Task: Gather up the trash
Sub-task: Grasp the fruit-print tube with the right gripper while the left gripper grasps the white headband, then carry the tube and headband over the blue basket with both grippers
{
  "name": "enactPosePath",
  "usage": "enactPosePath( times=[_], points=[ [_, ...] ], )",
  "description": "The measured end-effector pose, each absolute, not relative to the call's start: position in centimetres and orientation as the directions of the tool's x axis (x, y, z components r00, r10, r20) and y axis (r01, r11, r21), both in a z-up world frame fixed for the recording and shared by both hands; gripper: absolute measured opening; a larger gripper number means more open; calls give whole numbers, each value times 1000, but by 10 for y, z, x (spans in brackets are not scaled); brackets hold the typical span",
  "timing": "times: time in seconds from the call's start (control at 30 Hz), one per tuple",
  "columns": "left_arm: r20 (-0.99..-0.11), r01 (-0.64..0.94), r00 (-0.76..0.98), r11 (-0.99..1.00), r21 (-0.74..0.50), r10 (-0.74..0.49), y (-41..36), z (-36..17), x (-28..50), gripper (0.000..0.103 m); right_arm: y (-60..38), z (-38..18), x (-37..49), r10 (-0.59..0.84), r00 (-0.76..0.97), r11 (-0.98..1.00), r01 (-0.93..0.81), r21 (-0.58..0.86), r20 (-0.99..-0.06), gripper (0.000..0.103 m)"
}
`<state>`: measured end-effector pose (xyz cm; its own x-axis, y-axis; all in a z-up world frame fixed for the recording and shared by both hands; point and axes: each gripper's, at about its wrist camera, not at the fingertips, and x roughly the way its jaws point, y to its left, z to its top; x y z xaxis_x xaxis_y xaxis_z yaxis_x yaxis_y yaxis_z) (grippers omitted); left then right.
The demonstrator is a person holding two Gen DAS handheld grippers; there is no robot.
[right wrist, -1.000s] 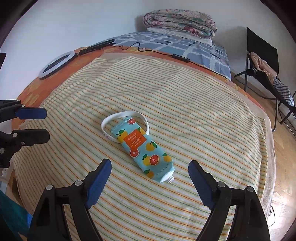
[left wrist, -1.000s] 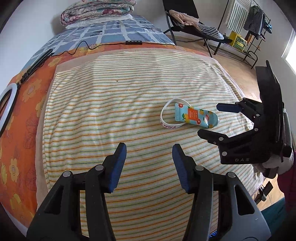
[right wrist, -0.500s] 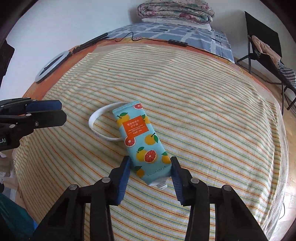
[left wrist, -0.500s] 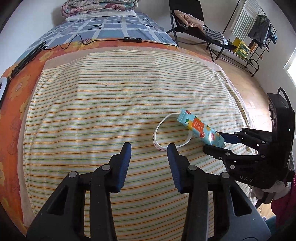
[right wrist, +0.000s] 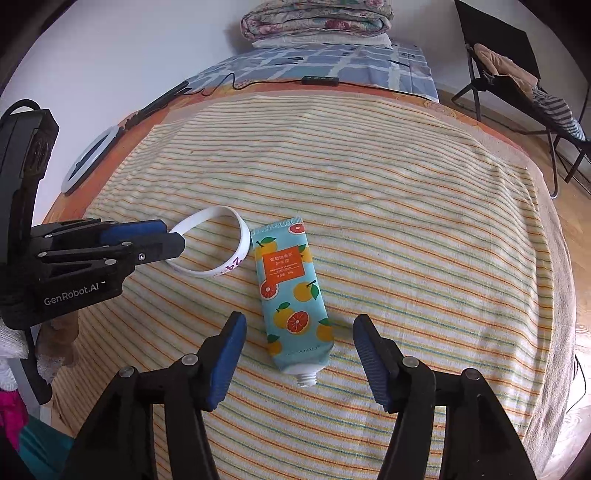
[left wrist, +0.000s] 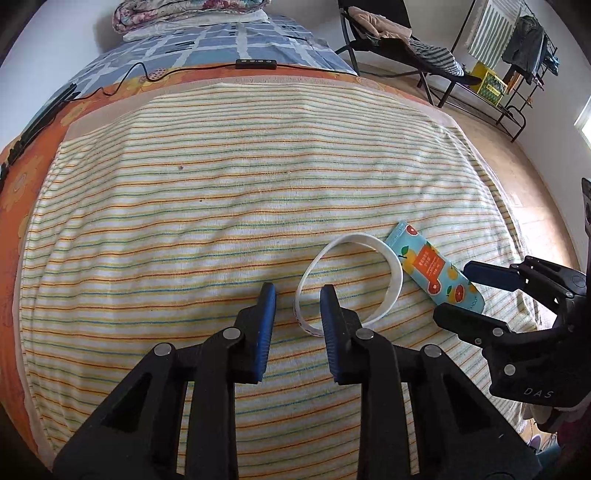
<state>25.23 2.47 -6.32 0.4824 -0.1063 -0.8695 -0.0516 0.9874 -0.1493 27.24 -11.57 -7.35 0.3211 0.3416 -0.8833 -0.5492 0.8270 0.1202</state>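
A white wristband lies on the striped blanket beside a light-blue tube printed with oranges, its cap missing. My left gripper is narrowly open, its jaws straddling the near-left rim of the wristband. My right gripper is open, its jaws either side of the tube's nozzle end, low over the blanket.
An orange flowered sheet borders the blanket. A ring light and a black cable with a remote lie on the far bed. Folded quilts, a folding chair and a clothes rack stand beyond.
My left gripper moved forward and narrowed around the wristband's rim. My right gripper opened wider and drew back a little from the tube.
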Motion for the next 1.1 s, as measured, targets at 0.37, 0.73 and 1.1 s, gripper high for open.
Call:
enactPosePath(
  times=[0.37,0.73,1.1],
  points=[
    [-855,-59,515,993,-101,-56,26,-56,245,2,-95,-78,269,295,367,818,-575,34,-883,35],
    [-825,-53,564,996,-77,-33,32,-19,206,2,-104,-56,246,319,399,825,-563,44,-860,35],
    [-792,-29,610,998,-63,-32,33,20,133,2,-109,-19,192,363,430,811,-583,52,-827,35]
  ],
)
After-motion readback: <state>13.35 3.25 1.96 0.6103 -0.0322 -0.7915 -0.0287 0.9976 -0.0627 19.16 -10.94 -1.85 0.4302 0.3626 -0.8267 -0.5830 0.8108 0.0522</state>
